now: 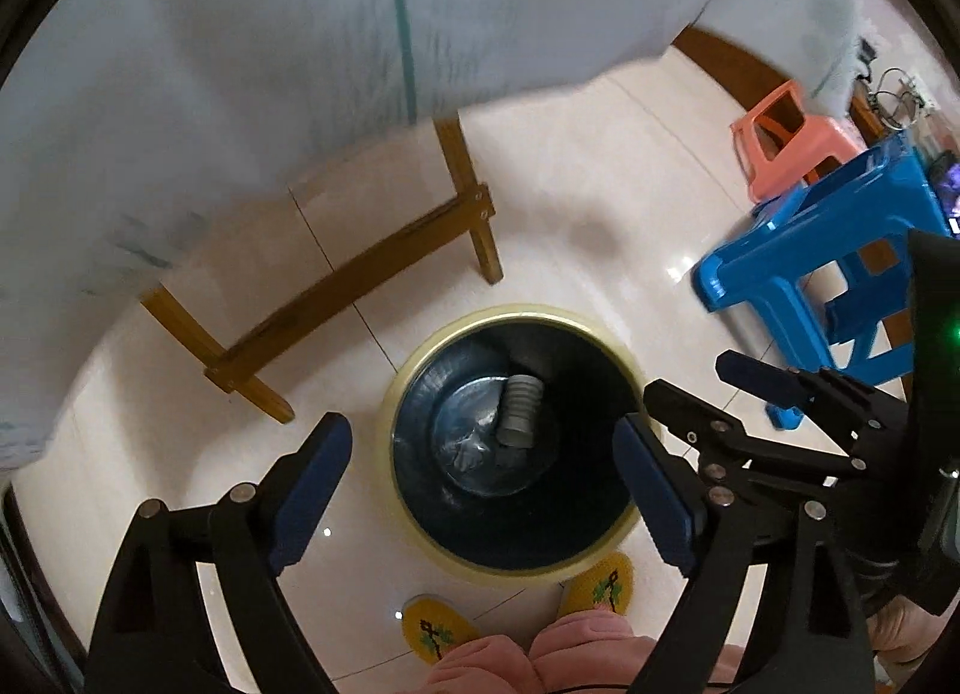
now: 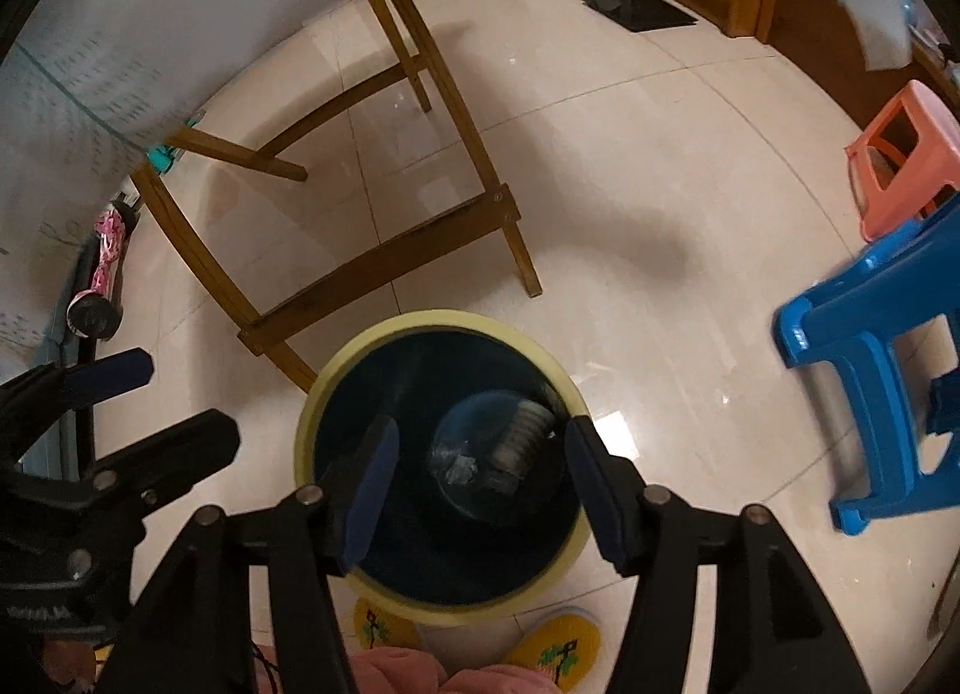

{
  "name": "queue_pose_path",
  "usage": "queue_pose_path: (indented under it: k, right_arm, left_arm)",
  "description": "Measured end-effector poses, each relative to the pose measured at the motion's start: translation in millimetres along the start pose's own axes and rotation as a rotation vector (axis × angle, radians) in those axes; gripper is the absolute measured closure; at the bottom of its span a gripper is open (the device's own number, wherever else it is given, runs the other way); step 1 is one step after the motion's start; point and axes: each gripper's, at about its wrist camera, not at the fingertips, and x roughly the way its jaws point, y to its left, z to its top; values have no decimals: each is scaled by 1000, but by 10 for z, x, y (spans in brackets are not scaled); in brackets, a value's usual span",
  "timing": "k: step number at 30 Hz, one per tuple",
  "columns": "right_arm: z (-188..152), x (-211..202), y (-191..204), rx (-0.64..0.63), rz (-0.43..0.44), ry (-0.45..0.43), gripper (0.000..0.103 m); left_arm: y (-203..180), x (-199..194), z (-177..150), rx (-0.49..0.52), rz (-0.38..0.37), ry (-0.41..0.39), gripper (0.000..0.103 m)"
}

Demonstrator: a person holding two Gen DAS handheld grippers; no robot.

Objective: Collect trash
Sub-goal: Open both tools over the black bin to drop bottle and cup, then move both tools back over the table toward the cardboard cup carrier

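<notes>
Bin [image 1: 606, 544]: one ribbed grey cup [image 1: 517, 409] inside; two stools nearby.

The left claw [image 1: 483, 481] hangs with jaws wide apart and empty over a yellow-rimmed bin [image 1: 621, 532] on the floor. A grey ribbed cup [image 1: 519, 409] lies inside on the bin's bottom. The right claw [image 1: 690, 388] is beside it, near a blue stool [image 1: 780, 268].

A pale tiled floor [image 2: 630, 165] carries a yellow-rimmed bin [image 2: 336, 388], with a wooden table's legs [image 2: 522, 268] just behind it. A blue stool [image 2: 864, 358] and pink stool [image 2: 900, 153] stand to the right. A dark mat [image 2: 642, 12] lies far back.
</notes>
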Motion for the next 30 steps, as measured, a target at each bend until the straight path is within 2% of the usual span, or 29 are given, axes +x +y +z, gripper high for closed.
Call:
queue_pose_path:
  k: [10, 15, 23, 30]
  right_arm:
    - [95, -1153, 284, 7, -8, -21, 45]
    - [260, -1891, 433, 11, -17, -65, 45]
    - [531, -3078, 791, 3, 3, -188, 45]
    - [687, -3722, 1183, -62, -4, -302, 45]
  left_arm:
    - [-129, -1420, 147, 42, -15, -85, 15]
    - [-87, -2295, 295, 30, -22, -133, 15]
    - [38, -3516, 488, 50, -3, -270, 15]
    - [316, -4184, 599, 35, 10, -362, 15]
